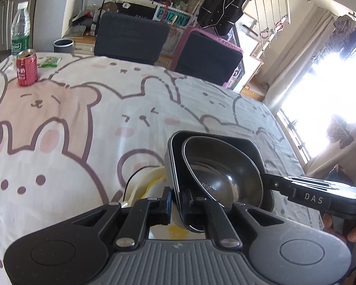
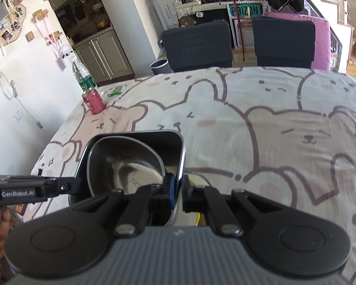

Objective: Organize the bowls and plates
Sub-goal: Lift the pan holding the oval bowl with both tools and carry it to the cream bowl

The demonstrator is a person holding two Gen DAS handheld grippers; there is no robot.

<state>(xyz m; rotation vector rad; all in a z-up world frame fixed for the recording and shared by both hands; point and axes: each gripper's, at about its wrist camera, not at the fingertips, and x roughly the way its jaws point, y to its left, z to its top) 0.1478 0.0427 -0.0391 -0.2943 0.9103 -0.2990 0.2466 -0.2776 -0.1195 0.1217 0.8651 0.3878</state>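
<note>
Left claw (image 1: 176,201) pinches the near-left rim of a square black tray (image 1: 251,147); right claw (image 2: 179,193) pinches its opposite rim. A steel bowl (image 1: 223,173) sits inside. Beyond, far left on the worktop (image 1: 106,109): a red can (image 1: 26,67).

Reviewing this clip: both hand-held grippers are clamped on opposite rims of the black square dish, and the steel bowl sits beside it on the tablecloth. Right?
Not quite. The steel bowl sits inside the black square dish, not beside it; both wrist views show it nested there. The rest holds: the left hand-held gripper and the right hand-held gripper are each clamped on a rim of the dish, on opposite sides.
</note>
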